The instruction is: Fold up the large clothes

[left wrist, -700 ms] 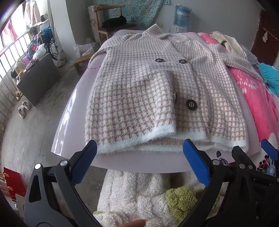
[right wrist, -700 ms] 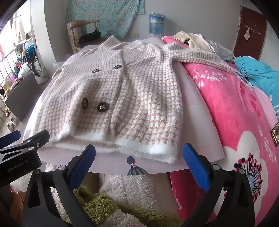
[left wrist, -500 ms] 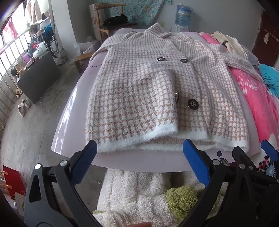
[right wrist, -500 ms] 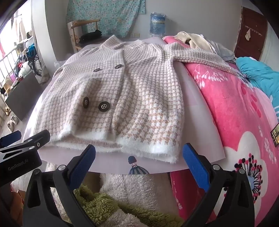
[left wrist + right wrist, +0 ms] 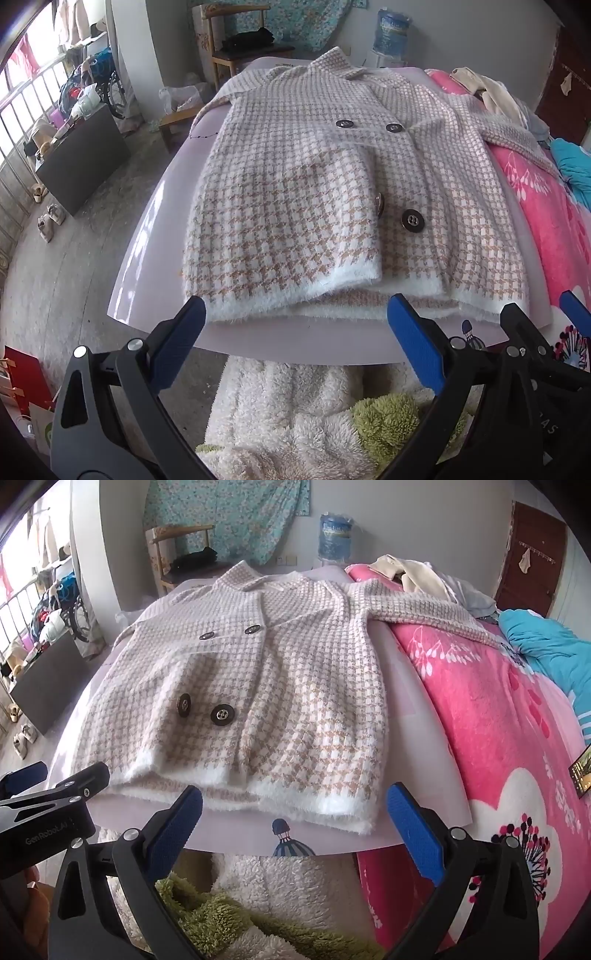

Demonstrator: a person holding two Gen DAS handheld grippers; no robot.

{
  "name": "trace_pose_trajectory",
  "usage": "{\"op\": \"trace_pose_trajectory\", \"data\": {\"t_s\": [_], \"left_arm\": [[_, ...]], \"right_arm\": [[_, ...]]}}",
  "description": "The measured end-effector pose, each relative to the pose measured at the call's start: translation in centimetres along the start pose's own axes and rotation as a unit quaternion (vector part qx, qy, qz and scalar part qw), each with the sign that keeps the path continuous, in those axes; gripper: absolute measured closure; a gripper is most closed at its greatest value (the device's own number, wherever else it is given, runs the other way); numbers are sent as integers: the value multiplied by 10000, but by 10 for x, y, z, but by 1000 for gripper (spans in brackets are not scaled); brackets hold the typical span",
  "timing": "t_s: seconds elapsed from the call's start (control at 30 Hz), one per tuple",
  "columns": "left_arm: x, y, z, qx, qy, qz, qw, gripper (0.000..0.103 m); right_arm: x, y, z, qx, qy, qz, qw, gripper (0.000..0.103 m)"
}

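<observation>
on the far left of the left wrist view we see a floor with a dark cabinet (image 5: 79, 158) and a pair of shoes (image 5: 50, 219), their details blurred by the fisheye edge. moving right, a pale lilac board serves as the worktop (image 5: 147, 266), and the houndstooth coat (image 5: 332, 192) lies flat on it, front up, with the collar at the far end and the white fuzzy hem at the near edge. its left sleeve seems folded across the front, half covering one of the dark buttons (image 5: 413, 220); we cannot tell how the sleeve runs under the fold. the left hand-held gripper (image 5: 295, 332) hovers just short of the hem with its blue pads spread wide, touching nothing. below the worktop, a fluffy white and green fabric (image 5: 295, 417) is partly hidden by the gripper frame.

in the right wrist view, the right hand-held gripper (image 5: 295, 814) also has its fingers spread apart with nothing between them, near the hem's right part. the coat's other sleeve (image 5: 436, 618) stretches off the worktop onto the pink blanket (image 5: 498, 720) of the bed. further right, a blue cloth (image 5: 550, 646) is cut off by the picture's edge, and a small dark object (image 5: 581, 775) at the rim is too cropped to identify.
</observation>
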State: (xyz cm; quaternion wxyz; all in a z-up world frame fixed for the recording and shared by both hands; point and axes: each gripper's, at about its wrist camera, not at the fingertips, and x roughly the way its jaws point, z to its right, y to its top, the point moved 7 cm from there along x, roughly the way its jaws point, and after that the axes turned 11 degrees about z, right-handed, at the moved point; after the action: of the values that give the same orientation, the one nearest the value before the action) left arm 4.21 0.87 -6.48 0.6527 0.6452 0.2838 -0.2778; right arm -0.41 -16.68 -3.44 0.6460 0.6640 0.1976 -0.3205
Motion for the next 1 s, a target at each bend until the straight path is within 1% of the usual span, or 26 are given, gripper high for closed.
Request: {"op": "trace_pose_trajectory", "data": {"t_s": [1.0], "left_arm": [[-2,1,0,3,45,64,10000,8]], "right_arm": [[2,-2,2,67,11,-47,10000,6]]}}
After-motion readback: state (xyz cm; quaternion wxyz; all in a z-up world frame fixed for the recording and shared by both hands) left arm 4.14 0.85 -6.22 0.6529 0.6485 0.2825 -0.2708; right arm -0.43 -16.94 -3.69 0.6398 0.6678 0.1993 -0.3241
